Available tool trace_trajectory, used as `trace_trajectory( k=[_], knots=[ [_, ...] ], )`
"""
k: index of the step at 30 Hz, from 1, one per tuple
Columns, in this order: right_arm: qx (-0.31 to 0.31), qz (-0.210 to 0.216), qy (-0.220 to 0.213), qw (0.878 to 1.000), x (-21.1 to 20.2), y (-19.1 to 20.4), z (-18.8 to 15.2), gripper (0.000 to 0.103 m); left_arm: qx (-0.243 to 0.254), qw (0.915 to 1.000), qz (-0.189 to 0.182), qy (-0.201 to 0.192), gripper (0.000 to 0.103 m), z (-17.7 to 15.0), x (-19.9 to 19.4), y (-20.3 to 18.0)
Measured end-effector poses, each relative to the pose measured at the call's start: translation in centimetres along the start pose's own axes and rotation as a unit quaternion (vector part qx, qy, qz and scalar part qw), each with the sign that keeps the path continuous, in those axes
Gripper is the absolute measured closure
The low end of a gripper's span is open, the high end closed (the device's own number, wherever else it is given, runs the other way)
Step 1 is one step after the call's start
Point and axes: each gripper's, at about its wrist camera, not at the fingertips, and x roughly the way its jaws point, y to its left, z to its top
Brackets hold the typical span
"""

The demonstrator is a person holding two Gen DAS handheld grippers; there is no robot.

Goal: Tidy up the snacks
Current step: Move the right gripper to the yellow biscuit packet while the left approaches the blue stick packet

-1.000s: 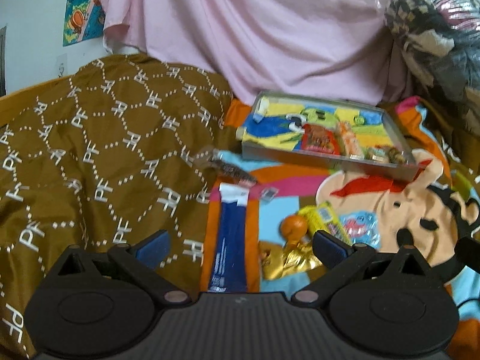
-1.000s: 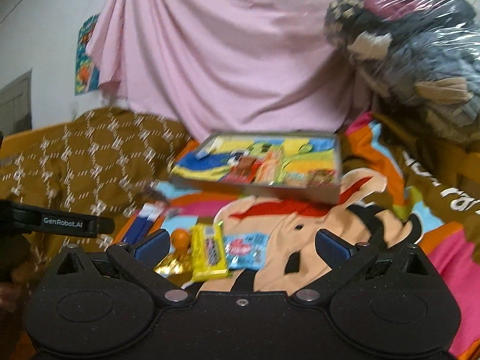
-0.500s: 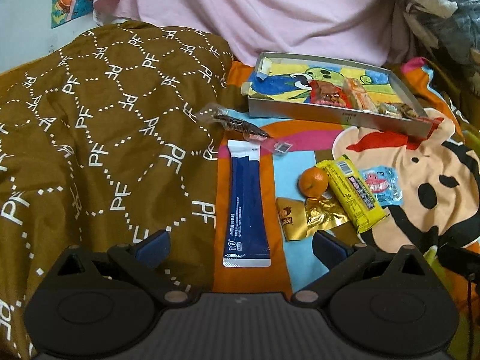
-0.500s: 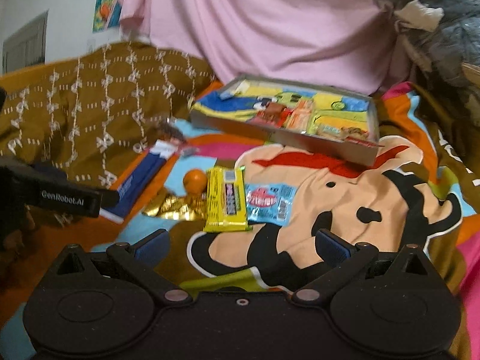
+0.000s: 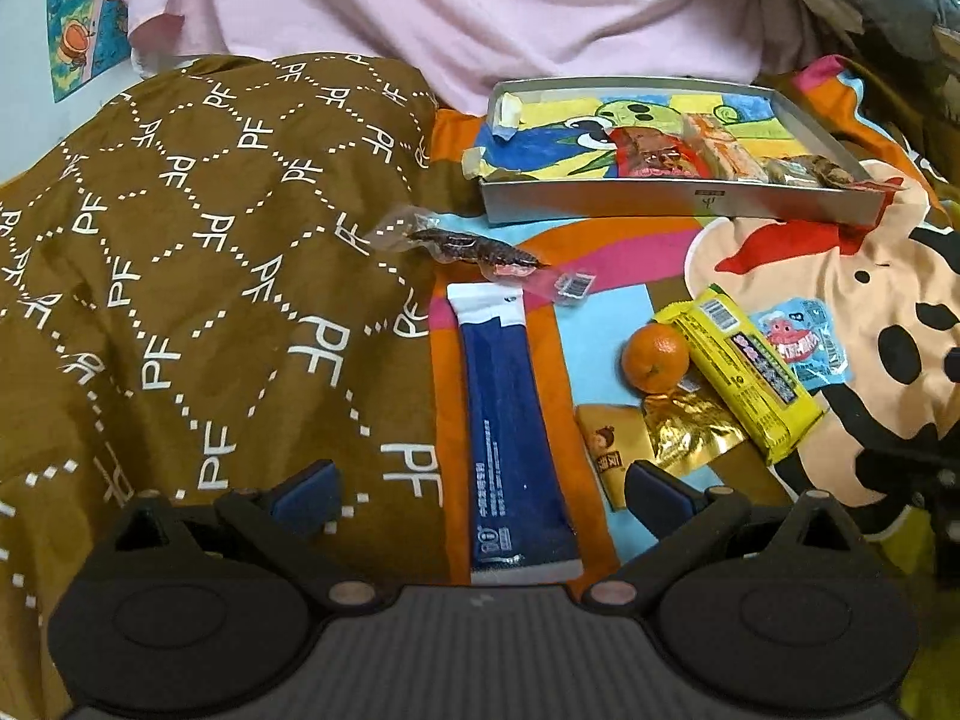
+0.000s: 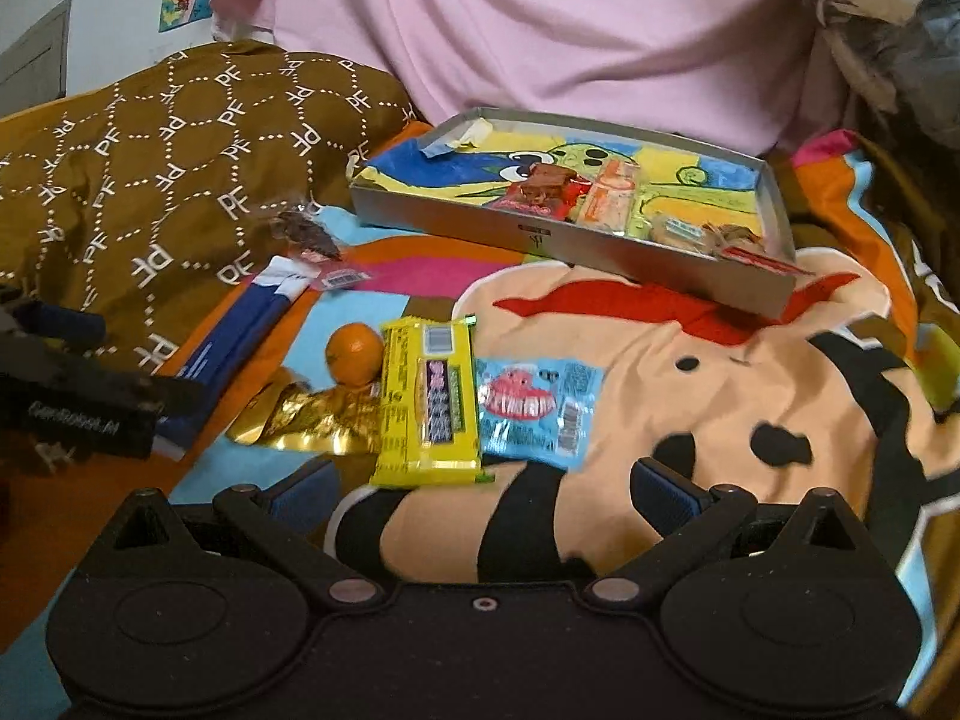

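A grey tray (image 5: 678, 201) (image 6: 456, 219) with several snacks in it lies at the back of the bed. In front of it lie a blue stick pack (image 5: 510, 438) (image 6: 231, 348), a clear pack of dark snack (image 5: 462, 243) (image 6: 300, 231), an orange (image 5: 654, 357) (image 6: 354, 354), a gold wrapper (image 5: 684, 426) (image 6: 312, 420), a yellow bar (image 5: 750, 375) (image 6: 429, 402) and a light blue packet (image 5: 801, 345) (image 6: 537, 408). My left gripper (image 5: 480, 489) is open over the near end of the blue stick pack. My right gripper (image 6: 483, 489) is open just in front of the yellow bar.
A brown patterned quilt (image 5: 180, 276) covers the left side. A colourful cartoon blanket (image 6: 690, 396) lies under the snacks. Pink cloth (image 5: 480, 6) hangs behind the tray. A wrapped bundle (image 6: 888, 12) sits at the back right. The left gripper's body (image 6: 78, 402) shows at the left.
Both grippers have moved forward and tipped down toward the loose snacks, which now look larger and nearer. Both stay open. The snacks have not moved.
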Motion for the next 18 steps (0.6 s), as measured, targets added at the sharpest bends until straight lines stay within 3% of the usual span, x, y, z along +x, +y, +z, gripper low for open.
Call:
trace_trajectory(
  k=[5,10,16,18],
  knots=[
    [-0.031,0.005,-0.017,0.999,2.1,0.5,1.1,0.001,0.011,0.9999,0.002,0.013,0.001,0.2,1.3,-0.3],
    [-0.021,0.020,0.009,1.000,4.2,0.4,1.4,0.011,0.020,0.9997,0.003,0.011,0.007,0.7,2.1,-0.7],
    [-0.026,0.028,0.029,0.999,5.5,0.8,1.3,0.021,0.007,0.9998,-0.004,0.018,0.023,1.1,3.1,-0.5],
    [-0.032,0.032,0.034,0.998,5.8,1.1,1.3,0.023,0.000,0.9997,-0.007,0.021,0.032,1.2,3.3,-0.3]
  ],
)
